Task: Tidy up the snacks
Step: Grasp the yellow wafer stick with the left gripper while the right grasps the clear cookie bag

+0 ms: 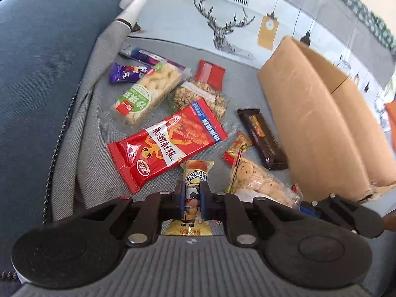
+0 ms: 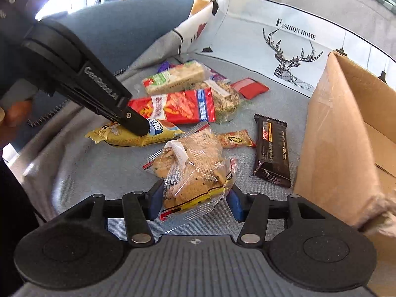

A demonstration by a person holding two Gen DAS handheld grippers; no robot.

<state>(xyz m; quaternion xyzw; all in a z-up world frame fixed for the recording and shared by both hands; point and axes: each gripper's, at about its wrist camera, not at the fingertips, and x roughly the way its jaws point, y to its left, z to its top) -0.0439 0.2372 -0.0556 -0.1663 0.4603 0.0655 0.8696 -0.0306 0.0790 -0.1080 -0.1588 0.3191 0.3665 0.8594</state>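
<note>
My left gripper [image 1: 191,198] is shut on a yellow candy packet [image 1: 195,173] with a cartoon cow, pads pinching its middle. In the right wrist view that gripper [image 2: 146,128] reaches in from the left onto the same yellow packet [image 2: 131,137]. My right gripper [image 2: 195,201] is shut on a clear bag of biscuits [image 2: 195,170], which is bunched between the blue pads. In the left wrist view the biscuit bag [image 1: 257,180] lies at lower right, with the right gripper [image 1: 311,206] behind it.
A red spicy-snack packet [image 1: 165,146], a green-labelled cracker bar [image 1: 146,94], a grain bar [image 1: 200,96], a dark chocolate bar [image 2: 272,151] and a small red-gold candy [image 2: 235,138] lie on the grey cover. An open cardboard box [image 2: 346,123] stands at the right. A blue sofa back [image 1: 37,61] rises at the left.
</note>
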